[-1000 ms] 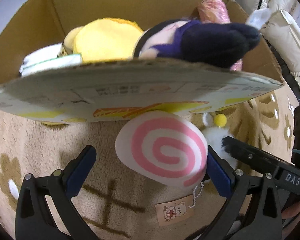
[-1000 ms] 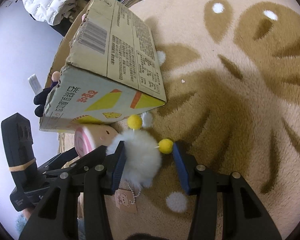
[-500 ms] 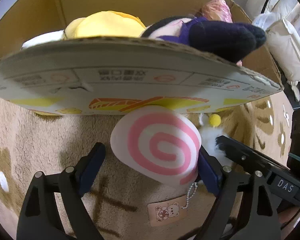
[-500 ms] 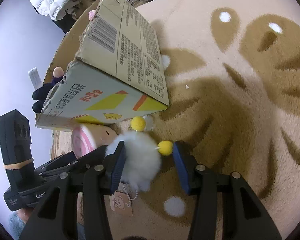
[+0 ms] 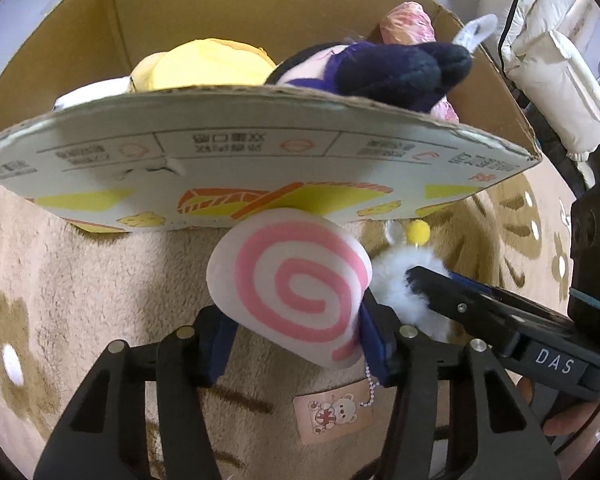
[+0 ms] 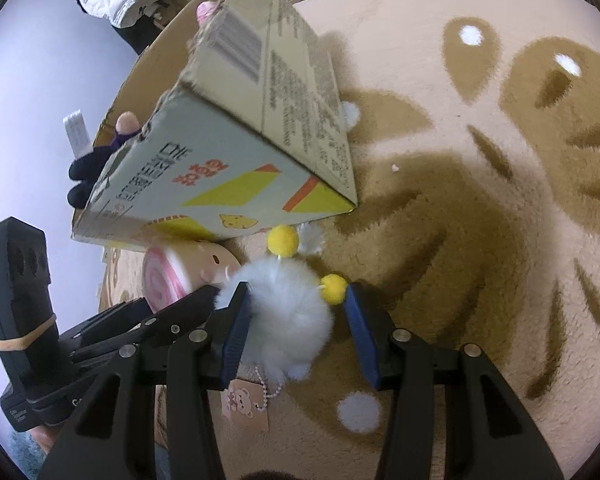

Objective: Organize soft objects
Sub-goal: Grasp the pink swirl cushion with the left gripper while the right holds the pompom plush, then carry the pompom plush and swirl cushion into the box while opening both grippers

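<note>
A pink-and-white swirl plush (image 5: 292,280) lies on the carpet against the front of the cardboard box (image 5: 260,160). My left gripper (image 5: 296,336) is closing, and its blue pads press both sides of the swirl plush. Just to its right is a white fluffy plush (image 6: 284,320) with two yellow pompoms. My right gripper (image 6: 296,320) is shut on it: one pad is sunk in the fur, the other is at a pompom. A bear-printed paper tag (image 5: 332,416) on a bead chain lies under both toys. In the right wrist view the swirl plush (image 6: 168,276) sits left of the fluff.
The box (image 6: 220,184) holds a yellow plush (image 5: 204,64), a dark navy plush (image 5: 400,68) hanging over its rim, and a pink one (image 5: 408,24). Beige patterned carpet (image 6: 500,200) spreads to the right. White padded cushions (image 5: 540,60) stand behind the box.
The left jaws have closed from wide apart onto the swirl plush. The right gripper keeps the same opening around the white fluffy plush and has shifted only slightly.
</note>
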`<control>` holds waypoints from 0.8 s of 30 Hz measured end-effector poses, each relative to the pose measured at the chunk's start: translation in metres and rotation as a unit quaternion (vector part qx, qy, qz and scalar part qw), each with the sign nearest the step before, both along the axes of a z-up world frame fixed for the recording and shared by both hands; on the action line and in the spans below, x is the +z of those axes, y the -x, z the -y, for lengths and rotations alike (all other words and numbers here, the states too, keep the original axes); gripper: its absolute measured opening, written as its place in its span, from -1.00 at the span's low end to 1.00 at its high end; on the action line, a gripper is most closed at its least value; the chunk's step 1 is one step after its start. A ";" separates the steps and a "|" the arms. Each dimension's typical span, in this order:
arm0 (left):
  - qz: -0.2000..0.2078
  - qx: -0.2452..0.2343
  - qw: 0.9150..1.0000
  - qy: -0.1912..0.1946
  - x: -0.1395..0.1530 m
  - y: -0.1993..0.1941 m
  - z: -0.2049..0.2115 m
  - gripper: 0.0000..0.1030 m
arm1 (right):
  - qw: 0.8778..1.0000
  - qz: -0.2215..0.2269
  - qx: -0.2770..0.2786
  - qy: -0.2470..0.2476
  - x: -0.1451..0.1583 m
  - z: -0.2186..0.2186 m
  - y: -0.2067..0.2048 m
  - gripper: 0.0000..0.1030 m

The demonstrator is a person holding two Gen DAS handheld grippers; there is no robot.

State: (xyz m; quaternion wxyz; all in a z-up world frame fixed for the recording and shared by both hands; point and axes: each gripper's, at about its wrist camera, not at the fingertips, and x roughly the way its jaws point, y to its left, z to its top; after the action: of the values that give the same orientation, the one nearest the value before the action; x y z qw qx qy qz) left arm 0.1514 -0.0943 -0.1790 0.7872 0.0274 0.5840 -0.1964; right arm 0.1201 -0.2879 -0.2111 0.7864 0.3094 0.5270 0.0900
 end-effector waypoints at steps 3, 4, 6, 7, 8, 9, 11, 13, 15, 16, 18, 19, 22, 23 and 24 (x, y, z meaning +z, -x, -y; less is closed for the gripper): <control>0.009 -0.008 1.000 -0.012 0.002 0.002 0.007 -0.12 | 1.000 0.001 0.009 0.000 -0.001 -0.009 -0.004 -0.13; 0.013 -0.010 1.000 -0.016 0.002 0.004 0.009 -0.14 | 1.000 0.000 0.012 -0.005 -0.002 -0.011 -0.005 -0.24; 0.016 -0.015 0.999 -0.025 0.002 0.008 0.011 -0.22 | 1.000 0.000 0.015 -0.005 -0.004 -0.016 -0.007 -0.28; 0.017 -0.016 0.999 -0.030 0.003 0.009 0.012 -0.23 | 1.000 0.001 0.017 -0.003 -0.004 -0.019 -0.007 -0.34; 0.020 -0.015 0.999 -0.034 0.002 0.010 0.013 -0.24 | 1.000 0.003 0.020 -0.004 -0.004 -0.021 -0.008 -0.44; 0.021 -0.014 0.999 -0.037 0.003 0.010 0.012 -0.24 | 1.000 0.005 0.022 -0.006 -0.004 -0.023 -0.008 -0.46; 0.021 -0.011 0.999 -0.037 0.004 0.011 0.010 -0.25 | 1.000 0.005 0.016 0.002 -0.002 -0.027 -0.007 -0.52; 0.027 -0.008 0.999 -0.040 0.007 0.013 0.007 -0.25 | 1.000 0.005 0.006 0.004 0.001 -0.030 -0.004 -0.53; 0.034 -0.004 0.998 -0.047 0.010 0.015 0.002 -0.25 | 1.000 0.012 0.010 0.018 0.006 -0.036 -0.003 -0.53; 0.036 -0.002 0.998 -0.049 0.012 0.016 -0.001 -0.25 | 0.999 0.016 0.013 0.027 0.009 -0.041 -0.002 -0.53; 0.038 0.001 0.998 -0.053 0.014 0.018 -0.004 -0.25 | 0.999 0.023 0.014 0.034 0.013 -0.046 0.001 -0.53; 0.040 0.003 0.998 -0.053 0.016 0.020 -0.006 -0.25 | 0.999 0.026 0.014 0.036 0.016 -0.049 0.003 -0.53; 0.048 0.008 0.997 -0.054 0.023 0.025 -0.012 -0.25 | 0.998 0.032 0.012 0.048 0.022 -0.054 0.009 -0.53; 0.052 0.009 0.997 -0.055 0.025 0.027 -0.014 -0.25 | 0.998 0.035 0.012 0.052 0.023 -0.054 0.012 -0.53; 0.059 0.010 0.997 -0.059 0.028 0.029 -0.015 -0.24 | 0.998 0.038 0.010 0.056 0.026 -0.053 0.014 -0.53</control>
State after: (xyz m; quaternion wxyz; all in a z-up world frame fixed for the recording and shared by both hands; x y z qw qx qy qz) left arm 0.1219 -0.0798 -0.1506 0.8190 0.0789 0.5476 -0.1517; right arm 0.1062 -0.2351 -0.1853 0.8213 0.2557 0.5037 0.0796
